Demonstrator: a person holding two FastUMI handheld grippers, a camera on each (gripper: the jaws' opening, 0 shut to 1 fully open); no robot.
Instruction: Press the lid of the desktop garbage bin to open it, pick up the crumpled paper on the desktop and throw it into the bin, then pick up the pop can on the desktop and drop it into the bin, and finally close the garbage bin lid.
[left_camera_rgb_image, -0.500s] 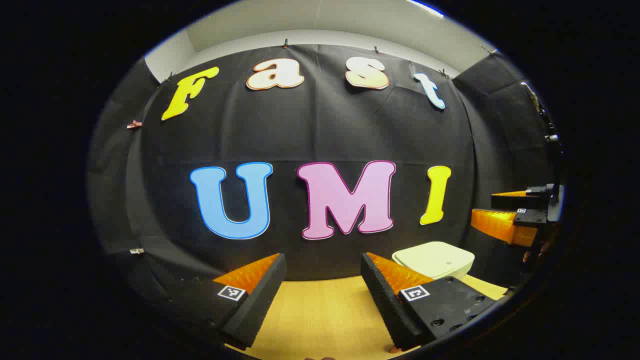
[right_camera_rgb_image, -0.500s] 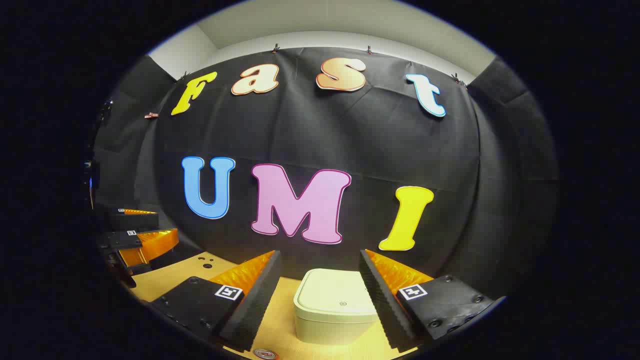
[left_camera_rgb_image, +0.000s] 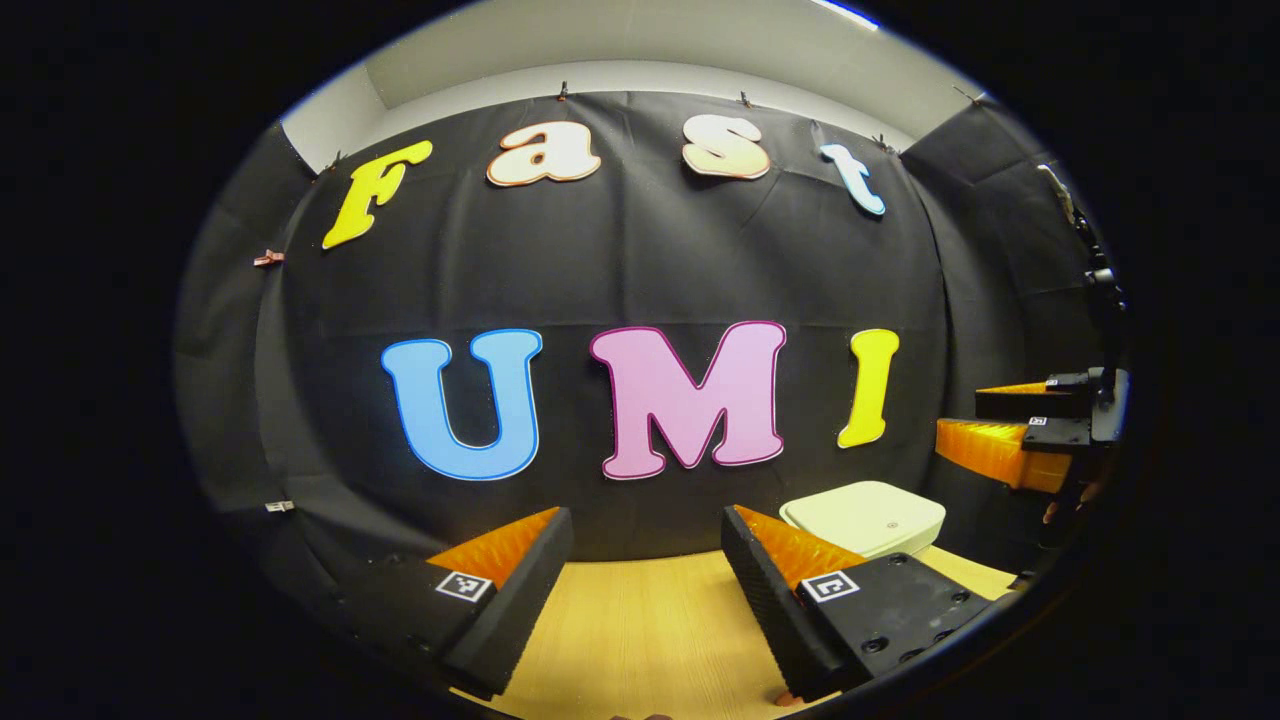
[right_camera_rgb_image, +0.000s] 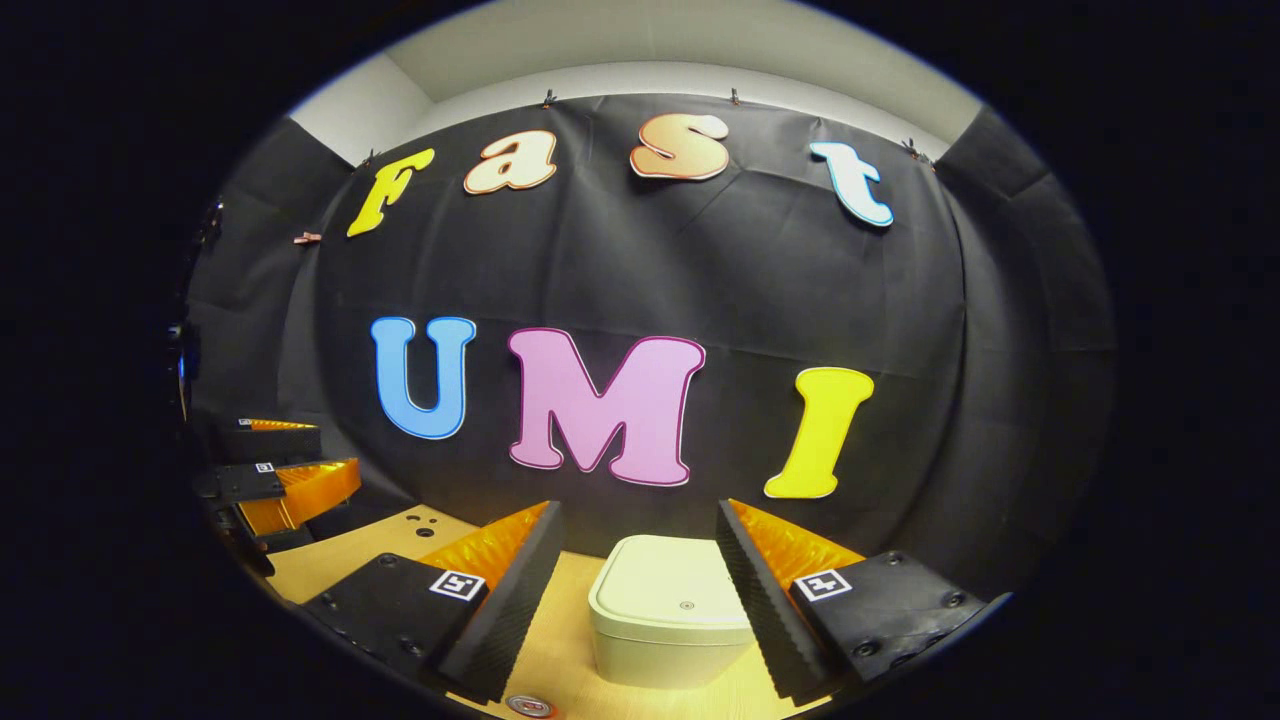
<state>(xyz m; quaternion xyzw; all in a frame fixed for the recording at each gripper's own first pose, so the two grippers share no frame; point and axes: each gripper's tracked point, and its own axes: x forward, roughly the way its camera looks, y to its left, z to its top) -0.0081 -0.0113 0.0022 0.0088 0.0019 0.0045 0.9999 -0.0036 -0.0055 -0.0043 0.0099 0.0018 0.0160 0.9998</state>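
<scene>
Nearest me, the right hand-held gripper (right_camera_rgb_image: 632, 590) hung with its fingers spread wide and nothing between them, and the left hand-held gripper (left_camera_rgb_image: 640, 590) was the same over the bare counter (left_camera_rgb_image: 640, 630). Beyond stood the garbage bin (right_camera_rgb_image: 668, 618), lid (right_camera_rgb_image: 676, 592) down, contents hidden. By my reckoning nothing was begun.

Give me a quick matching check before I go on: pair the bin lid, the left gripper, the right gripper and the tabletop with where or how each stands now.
Things:
1. bin lid
2. left gripper
3. right gripper
4. tabletop

States:
A. open, aimed at bare wood, bin off to its right
B. pale wood
C. closed flat on the bin
D. open, bin straight ahead between its fingers

Pairs: 1-C, 2-A, 3-D, 4-B
</scene>
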